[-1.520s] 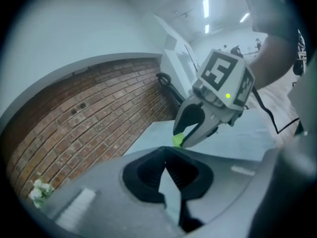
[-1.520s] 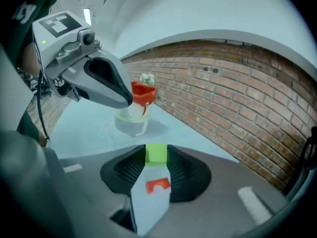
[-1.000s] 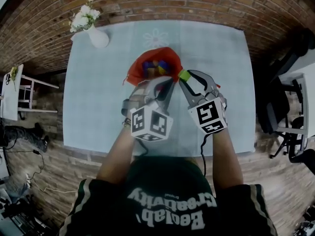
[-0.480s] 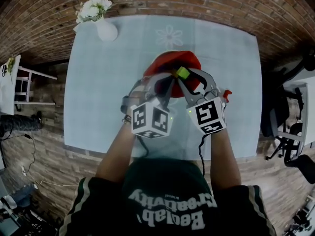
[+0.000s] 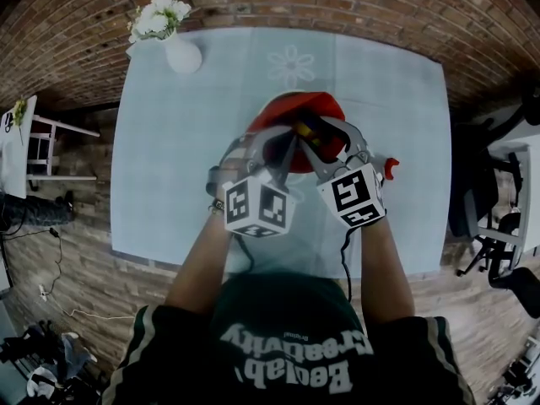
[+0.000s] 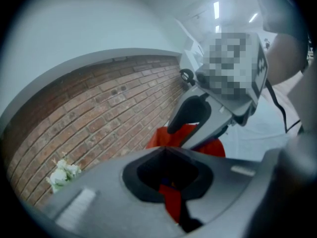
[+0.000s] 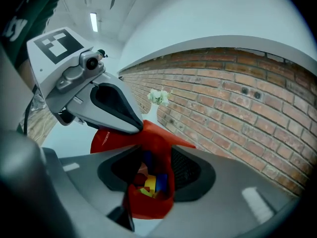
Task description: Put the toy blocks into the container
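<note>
A red fabric bag (image 5: 297,108) sits mid-table on the pale tablecloth (image 5: 169,159). My left gripper (image 5: 283,145) is shut on the bag's near rim and holds its mouth up; red cloth (image 6: 171,205) shows between its jaws in the left gripper view. My right gripper (image 5: 312,135) hangs over the bag's mouth with its jaws opening and nothing pinched between them. Looking along its jaws, I see the bag's inside (image 7: 148,205) with several toy blocks (image 7: 151,182) in yellow, blue, red and green. The left gripper (image 7: 136,125) bites the rim just above.
A white vase of white flowers (image 5: 173,45) stands at the table's far left corner. A small red object (image 5: 390,165) lies on the cloth right of my right gripper. A brick floor surrounds the table, with chairs (image 5: 498,226) to the right.
Half a second ago a green block sat between the right gripper's jaws above the bag. Now the jaws have spread and the block is gone from them. The left gripper has stayed put.
</note>
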Motion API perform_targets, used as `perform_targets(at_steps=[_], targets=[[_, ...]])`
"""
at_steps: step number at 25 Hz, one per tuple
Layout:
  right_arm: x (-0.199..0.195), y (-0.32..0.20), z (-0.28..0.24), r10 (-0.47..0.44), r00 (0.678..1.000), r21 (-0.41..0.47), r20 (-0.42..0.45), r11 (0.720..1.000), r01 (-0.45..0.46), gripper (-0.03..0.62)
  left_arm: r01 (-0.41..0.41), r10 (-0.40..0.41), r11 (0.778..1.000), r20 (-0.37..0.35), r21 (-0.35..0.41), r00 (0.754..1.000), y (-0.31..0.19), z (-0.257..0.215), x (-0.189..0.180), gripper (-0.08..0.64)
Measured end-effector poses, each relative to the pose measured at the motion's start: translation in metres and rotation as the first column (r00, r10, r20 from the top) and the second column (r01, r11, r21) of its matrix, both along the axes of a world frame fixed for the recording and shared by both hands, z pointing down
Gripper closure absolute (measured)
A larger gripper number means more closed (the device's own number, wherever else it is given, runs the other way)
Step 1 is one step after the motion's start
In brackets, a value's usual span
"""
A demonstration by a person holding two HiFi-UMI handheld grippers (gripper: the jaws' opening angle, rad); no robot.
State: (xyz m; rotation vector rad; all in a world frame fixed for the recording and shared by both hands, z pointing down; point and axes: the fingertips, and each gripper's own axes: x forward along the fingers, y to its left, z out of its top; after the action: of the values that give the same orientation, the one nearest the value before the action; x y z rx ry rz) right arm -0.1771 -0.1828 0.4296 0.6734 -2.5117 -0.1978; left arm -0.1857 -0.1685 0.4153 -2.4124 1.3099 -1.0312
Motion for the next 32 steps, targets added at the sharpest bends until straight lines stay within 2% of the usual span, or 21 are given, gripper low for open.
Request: perform_targets(at_steps=[3,4,5,6,13,17,25,29,32], targets=[[0.001,-0.001,-0.001,0.004,1.000,0.007,-0.002,1.000,-0.004,0.408,0.000,0.000,1.000,0.001,-0.003,1.000,0.000,0.001,-0.001,0.555],[0.002,-0.002,-0.003,0.014,1.000,0.020,-0.001,1.000,-0.014,0.441,0.000,0.000,1.000,0.000,-0.004,1.000,0.000,0.001,-0.001,0.555],[0.005,-0.002,-0.005,0.027,1.000,0.033,0.005,0.999,-0.027,0.544,-0.001,0.001,1.000,-0.001,-0.006,1.000,0.001,0.001,0.000,0.555],[0.007,-0.002,-0.007,0.035,0.999,0.041,0.013,0.999,-0.035,0.586,-0.003,0.003,1.000,-0.002,-0.007,1.000,0.001,0.001,0.001,0.555],[0.019,-0.002,-0.014,0.066,0.998,0.075,0.015,0.995,-0.067,0.586,-0.035,0.035,0.999,-0.002,-0.007,0.999,0.001,0.001,0.013,0.555],[0.047,-0.003,-0.016,0.121,0.993,0.091,0.009,0.988,-0.122,0.586,-0.075,0.075,0.997,-0.005,-0.009,0.997,0.001,0.003,0.036,0.555],[0.147,-0.005,-0.018,0.274,0.962,0.094,0.007,0.957,-0.273,0.586,-0.212,0.212,0.977,-0.022,-0.004,0.977,0.004,0.004,0.132,0.555],[0.213,-0.002,-0.020,0.368,0.930,0.092,0.012,0.925,-0.368,0.586,-0.291,0.290,0.957,-0.032,-0.010,0.956,0.011,0.008,0.192,0.555],[0.247,0.000,-0.012,0.406,0.914,0.071,0.009,0.911,-0.406,0.586,-0.339,0.338,0.940,-0.040,-0.024,0.940,0.018,0.015,0.228,0.555]])
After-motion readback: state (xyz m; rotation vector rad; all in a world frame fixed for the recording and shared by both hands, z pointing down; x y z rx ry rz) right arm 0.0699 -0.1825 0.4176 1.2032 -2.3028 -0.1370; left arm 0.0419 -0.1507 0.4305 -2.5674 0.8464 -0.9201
